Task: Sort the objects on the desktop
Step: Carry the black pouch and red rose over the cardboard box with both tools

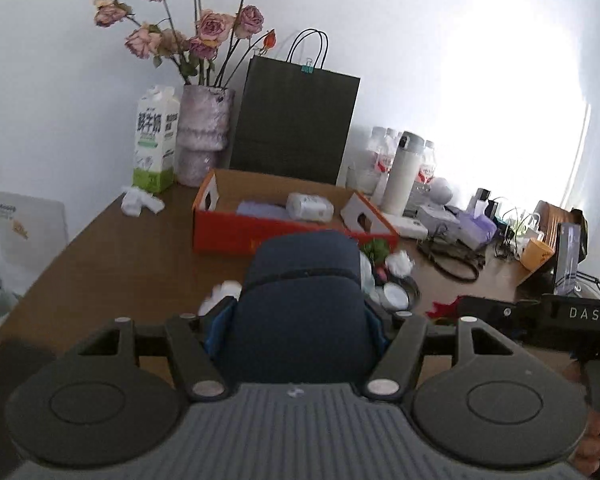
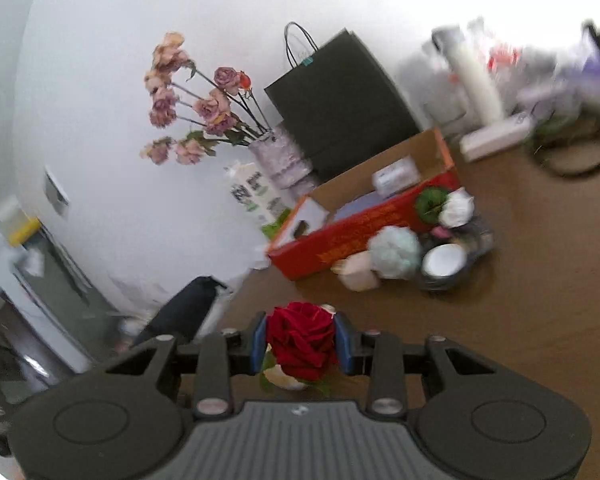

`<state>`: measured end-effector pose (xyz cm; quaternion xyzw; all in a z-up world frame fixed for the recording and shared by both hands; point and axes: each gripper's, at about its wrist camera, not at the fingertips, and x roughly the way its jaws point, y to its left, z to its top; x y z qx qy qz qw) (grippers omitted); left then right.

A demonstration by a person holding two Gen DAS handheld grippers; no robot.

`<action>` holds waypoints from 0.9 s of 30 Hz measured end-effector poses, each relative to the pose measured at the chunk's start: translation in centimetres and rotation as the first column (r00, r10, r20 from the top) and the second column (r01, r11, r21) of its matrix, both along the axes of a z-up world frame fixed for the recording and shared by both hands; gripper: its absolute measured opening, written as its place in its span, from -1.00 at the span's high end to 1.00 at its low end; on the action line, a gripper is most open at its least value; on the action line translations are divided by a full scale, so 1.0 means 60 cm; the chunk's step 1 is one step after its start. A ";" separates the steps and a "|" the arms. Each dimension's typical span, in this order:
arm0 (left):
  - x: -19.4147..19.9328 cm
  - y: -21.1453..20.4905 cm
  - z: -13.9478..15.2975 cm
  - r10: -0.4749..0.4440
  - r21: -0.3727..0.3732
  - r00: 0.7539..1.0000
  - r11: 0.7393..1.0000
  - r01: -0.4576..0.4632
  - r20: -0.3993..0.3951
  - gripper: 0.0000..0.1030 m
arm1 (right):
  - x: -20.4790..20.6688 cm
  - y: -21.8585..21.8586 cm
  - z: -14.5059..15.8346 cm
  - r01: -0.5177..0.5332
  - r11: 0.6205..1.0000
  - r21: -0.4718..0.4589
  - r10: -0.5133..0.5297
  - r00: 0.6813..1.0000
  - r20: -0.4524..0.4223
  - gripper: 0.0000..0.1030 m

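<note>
Right wrist view: fingers pinch a red rose; left fingers clamp a navy case.

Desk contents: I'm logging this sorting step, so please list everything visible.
cardboard box: one, orange-red, open, mid-desk
white pack: one, inside box
paper bag: one, black, behind box
vase of dried roses: one, pink, beside bag
milk carton: one, white-green, by vase
flask: one, white, right of box
dark blue case: one, held by left gripper
red rose: one, held by right gripper
</note>
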<state>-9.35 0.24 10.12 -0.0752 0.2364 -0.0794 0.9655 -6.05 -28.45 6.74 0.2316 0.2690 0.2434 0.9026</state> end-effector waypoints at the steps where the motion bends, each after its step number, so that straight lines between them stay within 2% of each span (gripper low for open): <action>1: -0.019 -0.007 -0.007 0.011 0.012 1.000 1.000 -0.011 0.007 -0.27 | -0.028 0.005 0.004 0.038 0.996 -0.078 -0.034 0.998 0.043 0.36; 3: -0.057 -0.019 -0.024 0.027 0.039 0.999 0.999 -0.028 0.026 -0.27 | -0.075 0.022 0.005 0.103 0.971 -0.218 -0.074 0.988 0.135 0.35; 5: -0.085 -0.027 -0.040 0.031 0.056 0.999 0.998 -0.032 0.025 -0.27 | -0.119 0.045 0.001 0.167 0.925 -0.342 -0.094 0.971 0.218 0.35; 8: -0.114 -0.036 -0.061 0.016 0.066 1.000 0.998 -0.015 -0.007 -0.27 | -0.165 0.070 -0.016 0.197 0.883 -0.427 -0.088 0.961 0.262 0.35; 13: -0.151 -0.048 -0.080 0.015 0.110 1.000 0.994 -0.014 -0.008 -0.27 | -0.208 0.092 -0.043 0.232 0.843 -0.485 -0.094 0.952 0.291 0.35; 16: -0.160 -0.052 -0.078 0.009 0.105 1.000 0.994 -0.009 0.002 -0.27 | -0.225 0.097 -0.049 0.245 0.827 -0.506 -0.093 0.947 0.306 0.35; 21: -0.166 -0.069 -0.069 0.003 0.119 0.999 0.993 -0.008 0.045 -0.27 | -0.242 0.096 -0.053 0.261 0.818 -0.513 -0.094 0.940 0.329 0.35; 27: -0.144 -0.073 -0.057 0.004 0.101 0.999 0.995 -0.007 0.036 -0.27 | -0.222 0.087 -0.044 0.268 0.829 -0.490 -0.102 0.936 0.338 0.35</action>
